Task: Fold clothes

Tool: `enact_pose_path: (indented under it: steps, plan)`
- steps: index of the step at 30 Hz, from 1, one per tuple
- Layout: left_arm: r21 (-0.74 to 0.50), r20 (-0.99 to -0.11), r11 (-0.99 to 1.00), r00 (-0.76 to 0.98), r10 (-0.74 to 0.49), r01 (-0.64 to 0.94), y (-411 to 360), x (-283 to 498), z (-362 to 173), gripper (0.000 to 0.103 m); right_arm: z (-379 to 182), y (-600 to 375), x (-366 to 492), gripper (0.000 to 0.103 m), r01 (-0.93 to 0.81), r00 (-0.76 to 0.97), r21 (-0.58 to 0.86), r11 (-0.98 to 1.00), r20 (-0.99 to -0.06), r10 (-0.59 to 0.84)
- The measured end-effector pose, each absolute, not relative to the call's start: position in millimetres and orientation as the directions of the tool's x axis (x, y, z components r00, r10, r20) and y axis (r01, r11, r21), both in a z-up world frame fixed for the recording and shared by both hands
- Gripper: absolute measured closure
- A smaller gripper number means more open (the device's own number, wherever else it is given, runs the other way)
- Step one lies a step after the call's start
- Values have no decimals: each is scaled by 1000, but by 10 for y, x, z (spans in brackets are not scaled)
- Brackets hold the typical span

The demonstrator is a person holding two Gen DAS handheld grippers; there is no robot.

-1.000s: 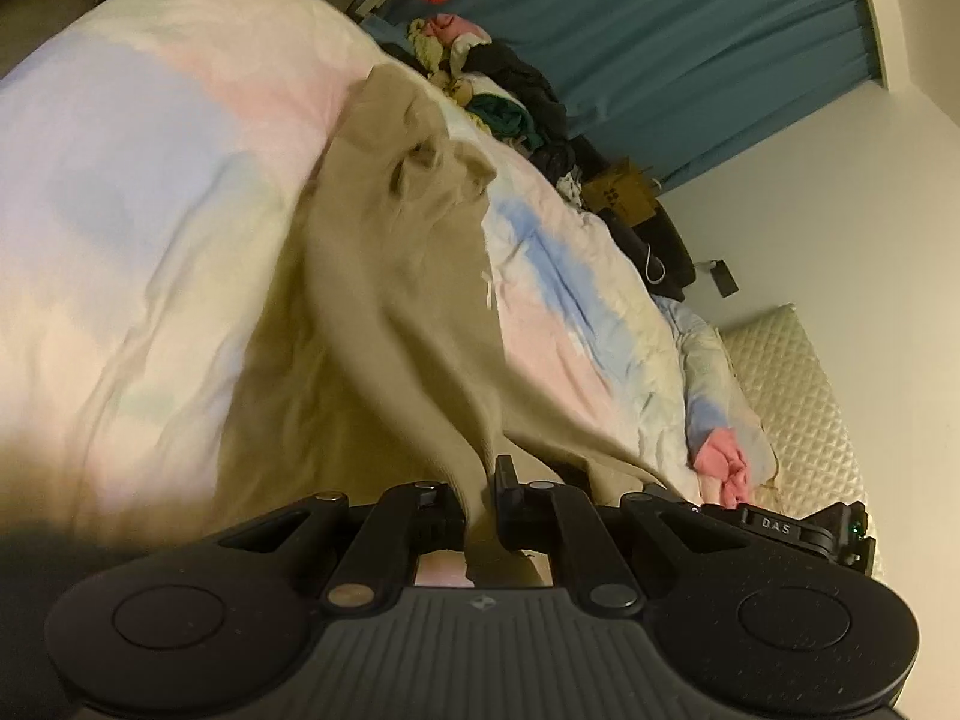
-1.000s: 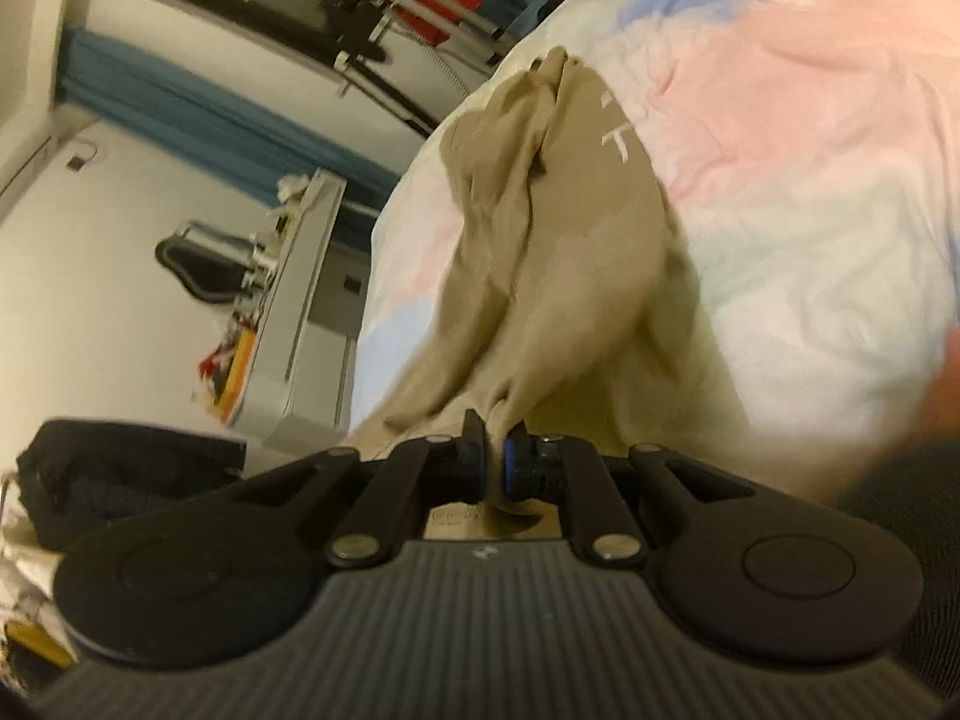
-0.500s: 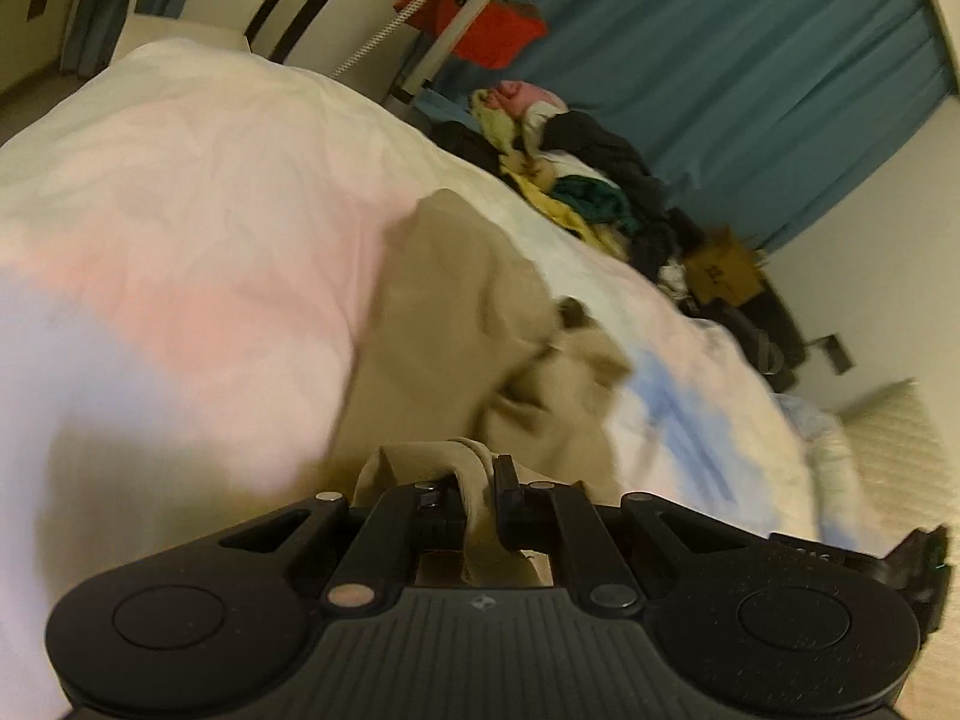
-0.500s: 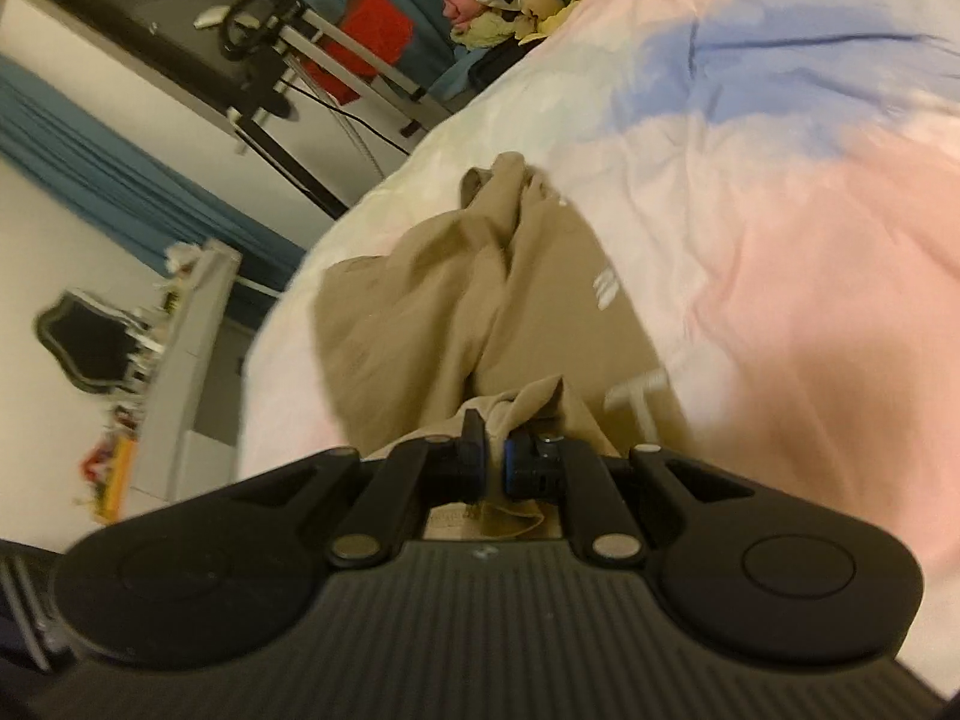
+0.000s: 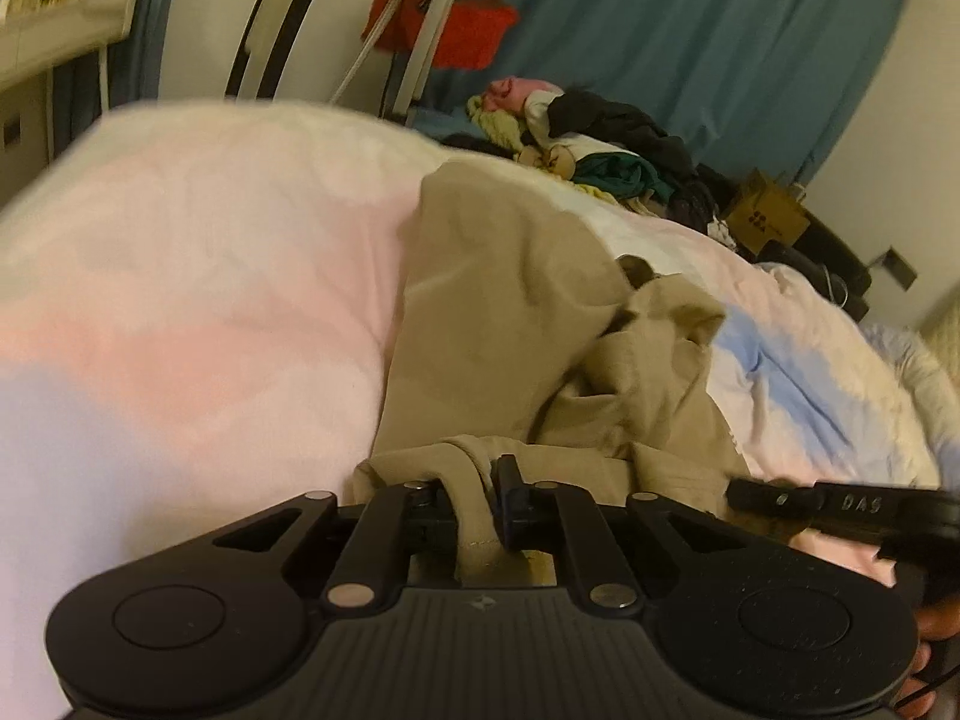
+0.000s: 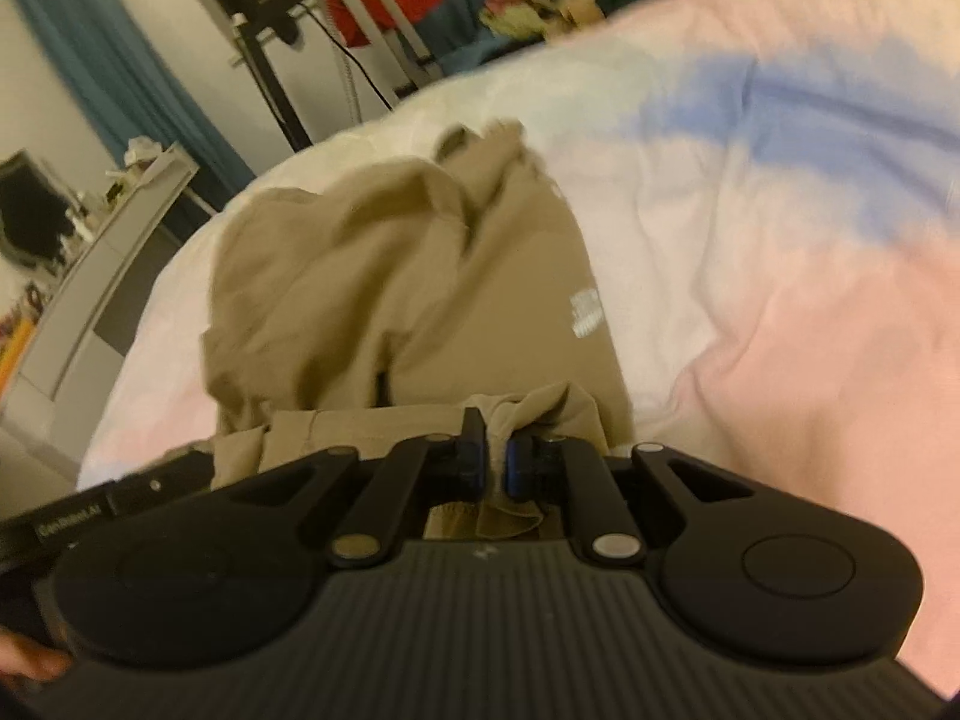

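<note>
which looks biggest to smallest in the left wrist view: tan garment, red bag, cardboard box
1. tan garment, though it lies nearest the camera
2. red bag
3. cardboard box

Black ribbed gripper [image 5: 480, 504] (silver rivets)

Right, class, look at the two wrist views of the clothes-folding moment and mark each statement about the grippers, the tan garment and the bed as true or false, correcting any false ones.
1. The left gripper is shut on the tan garment. True.
2. The right gripper is open and empty. False: it is shut on tan fabric.
3. The garment lies on a pastel duvet. True.
4. The garment bears a small white print. True.
5. The curtain is red. False: it is blue.
</note>
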State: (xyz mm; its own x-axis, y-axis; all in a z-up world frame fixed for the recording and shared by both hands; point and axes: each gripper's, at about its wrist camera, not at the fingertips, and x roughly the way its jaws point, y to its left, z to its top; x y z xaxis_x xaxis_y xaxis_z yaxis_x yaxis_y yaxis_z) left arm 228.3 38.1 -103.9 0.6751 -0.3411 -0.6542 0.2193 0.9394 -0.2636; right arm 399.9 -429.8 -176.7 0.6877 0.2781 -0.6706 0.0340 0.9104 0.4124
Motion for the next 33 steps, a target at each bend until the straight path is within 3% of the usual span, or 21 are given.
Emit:
enact_pose_path:
  steps: [1, 4, 6, 7, 8, 12, 16, 22, 29, 33]
  plan:
    - [-242, -647, 943, 686, -333, 230, 360, 2185, -936, 72, -1692, -4276, 3949, 91, 23, 697, 399, 917, -664, 271]
    - [-174, -608, 953, 733, -303, 249, 303, 1877, -621, 44, -1438, -4229, 3752, 86, -5, 717, 363, 932, -648, 257]
    - [-144, -570, 954, 767, -296, 261, 268, 1654, -390, 32, -1235, -4217, 3578, 63, -28, 745, 348, 937, -618, 252]
    - [-130, -549, 955, 782, -294, 267, 251, 1542, -274, 22, -1132, -4211, 3488, 45, -39, 759, 339, 940, -602, 248]
    - [-116, -526, 955, 799, -292, 272, 235, 1423, -165, 19, -1023, -4206, 3384, 31, -48, 780, 327, 944, -578, 240]
    - [-74, -439, 955, 851, -289, 286, 173, 950, 169, 2, -618, -4158, 2944, 27, -93, 842, 287, 953, -488, 230]
    - [-46, -378, 956, 880, -286, 291, 130, 539, 351, 0, -391, -4082, 2536, 27, -116, 879, 271, 956, -419, 226]
    - [-12, -343, 958, 899, -274, 288, 176, 136, 143, 0, -434, -3970, 2095, 27, -145, 917, 246, 958, -331, 224]
    - [-69, -311, 967, 915, -255, 246, 358, 43, -83, 0, -748, -3900, 2022, 27, -146, 918, 226, 963, -332, 217]
    - [-79, -351, 975, 909, -224, 210, 434, 87, -162, 2, -850, -3878, 2037, 27, -139, 916, 215, 967, -342, 208]
